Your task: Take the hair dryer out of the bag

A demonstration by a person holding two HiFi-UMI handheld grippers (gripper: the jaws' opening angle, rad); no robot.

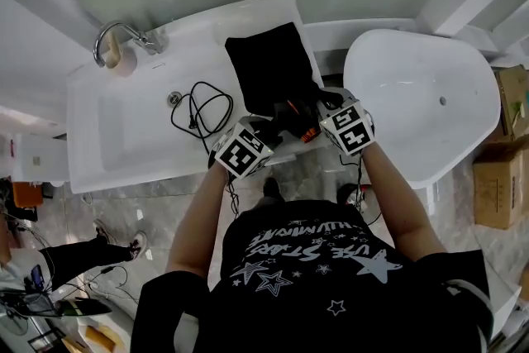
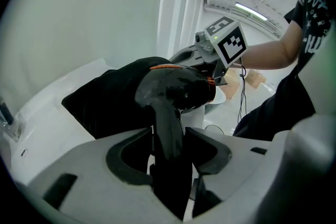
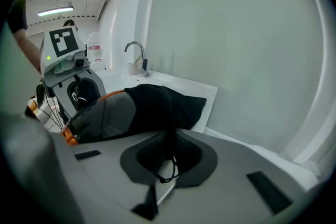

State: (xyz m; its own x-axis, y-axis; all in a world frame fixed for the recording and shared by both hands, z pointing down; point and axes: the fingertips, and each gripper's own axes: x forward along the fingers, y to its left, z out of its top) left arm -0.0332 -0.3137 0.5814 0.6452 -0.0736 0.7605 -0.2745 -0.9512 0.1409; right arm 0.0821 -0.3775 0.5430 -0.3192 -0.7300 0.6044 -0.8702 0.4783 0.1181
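Observation:
The black cloth bag (image 1: 269, 66) lies on the white counter beside the sink. A dark grey hair dryer (image 2: 176, 89) with an orange ring sticks out of the bag's near opening, and its body (image 3: 102, 115) shows partly outside the cloth. My left gripper (image 2: 168, 149) is shut on the dryer's handle, just in front of the bag (image 2: 105, 99). My right gripper (image 3: 168, 152) is shut on a fold of the bag's edge (image 3: 157, 105) with its thin drawstring. In the head view both grippers, left (image 1: 277, 128) and right (image 1: 318, 107), meet at the bag's near end.
The dryer's black cord (image 1: 202, 107) lies coiled across the sink basin (image 1: 124, 136). A chrome faucet (image 1: 116, 37) stands at the back left. A white bathtub (image 1: 421, 103) is on the right, with cardboard boxes (image 1: 500, 178) beyond it. Another person's legs (image 1: 74, 256) show at lower left.

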